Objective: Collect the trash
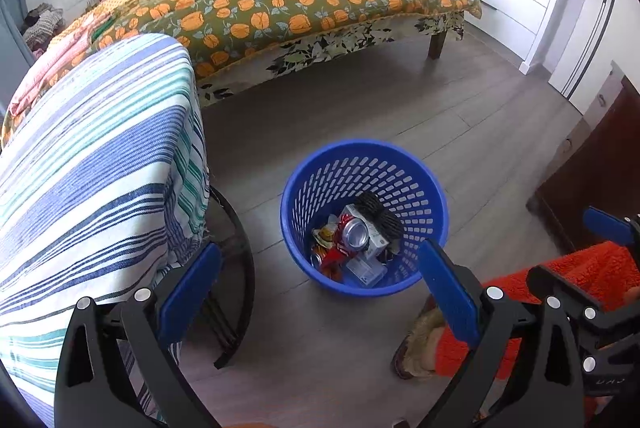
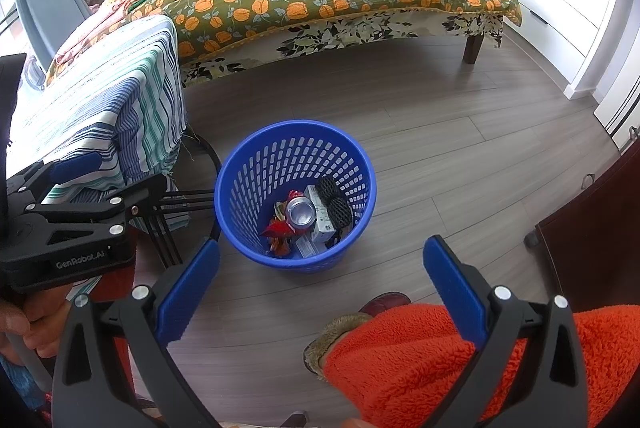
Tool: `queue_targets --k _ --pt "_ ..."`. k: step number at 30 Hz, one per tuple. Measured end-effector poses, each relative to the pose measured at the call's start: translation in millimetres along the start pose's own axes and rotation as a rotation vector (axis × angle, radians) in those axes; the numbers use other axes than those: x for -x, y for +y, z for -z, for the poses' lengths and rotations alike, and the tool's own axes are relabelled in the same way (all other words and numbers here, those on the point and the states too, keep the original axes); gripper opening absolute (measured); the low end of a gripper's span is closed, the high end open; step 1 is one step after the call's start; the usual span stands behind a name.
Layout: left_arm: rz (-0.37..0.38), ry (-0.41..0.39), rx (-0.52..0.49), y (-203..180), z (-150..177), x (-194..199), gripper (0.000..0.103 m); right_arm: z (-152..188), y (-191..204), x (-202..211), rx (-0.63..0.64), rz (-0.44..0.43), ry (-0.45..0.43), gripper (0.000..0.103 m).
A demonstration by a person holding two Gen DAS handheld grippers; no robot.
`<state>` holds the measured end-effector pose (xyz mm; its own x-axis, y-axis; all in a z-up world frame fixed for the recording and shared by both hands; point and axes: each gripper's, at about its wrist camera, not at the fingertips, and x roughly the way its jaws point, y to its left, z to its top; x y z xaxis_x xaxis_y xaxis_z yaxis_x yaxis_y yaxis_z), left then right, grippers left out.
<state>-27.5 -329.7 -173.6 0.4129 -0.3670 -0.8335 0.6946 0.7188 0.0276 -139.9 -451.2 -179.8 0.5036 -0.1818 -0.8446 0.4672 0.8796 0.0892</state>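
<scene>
I am holding both grippers above the grey wood-plank floor, looking down into the round blue perforated plastic basket standing in the middle of the scene, just right of the table draped in a blue-and-green striped cloth. My left gripper is standing with its jaws wide apart and nothing between them; my right gripper is likewise spread and gripping nothing. The trash is lying inside the basket: I am counting one crushed silver-topped drink can, two black mesh foam sleeves, one white cardboard box, one clear plastic case and some red and yellow wrappers that I cannot count reliably. I am judging that the collecting step is nearly finished, since no loose litter is showing on the floor; the next move is calling for scanning wider for any remaining piece
</scene>
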Motion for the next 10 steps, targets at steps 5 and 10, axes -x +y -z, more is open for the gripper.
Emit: queue_targets --k 5,10 --pt "-0.007 0.015 0.006 2.6 -0.7 -0.9 0.098 0.1 -0.1 -1.2 0.003 -0.002 0.001 0.098" --pt "-0.001 0.026 0.011 2.2 -2.0 -1.2 0.098 -1.2 -1.3 -1.2 0.004 -0.002 0.000 0.098"
